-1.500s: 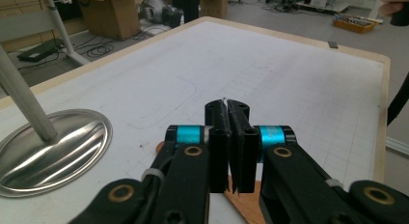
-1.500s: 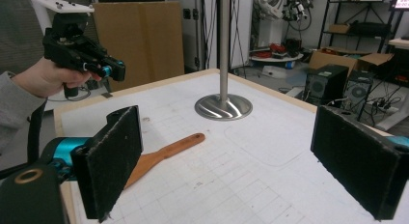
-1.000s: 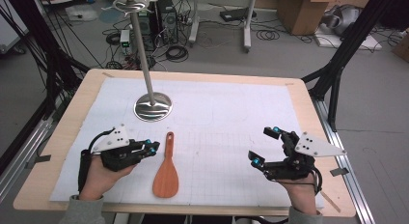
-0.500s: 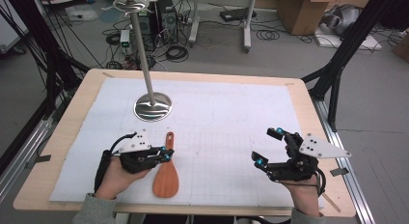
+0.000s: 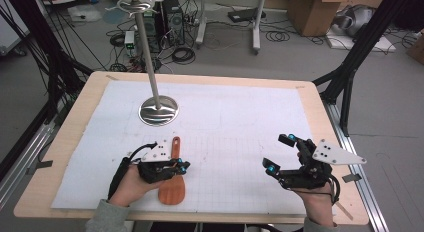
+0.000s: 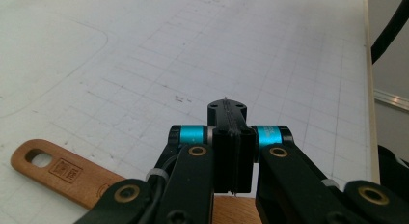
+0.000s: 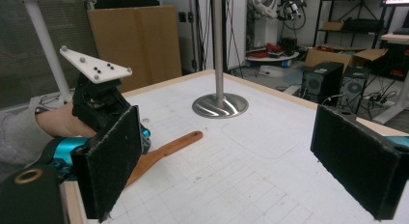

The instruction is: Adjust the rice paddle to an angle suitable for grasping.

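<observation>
Leftward hand now over the spatula

Since a second ago the left gripper (image 5: 181,167) has slid onto the spatula (image 5: 173,184), at six o'clock from the stand (image 5: 158,111); jaws pressed together, gripping nothing. Right gripper (image 5: 280,154) gapes idle. Wood looks light, stiff; take its handle.

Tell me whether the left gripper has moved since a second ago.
Yes. The left gripper has shifted right, toward the table's middle, and now sits over the wooden spatula, which lies where it did below the metal stand base.

Black grippers, cyan bands, brass screws, white three-cornered plates, grey sleeves
</observation>
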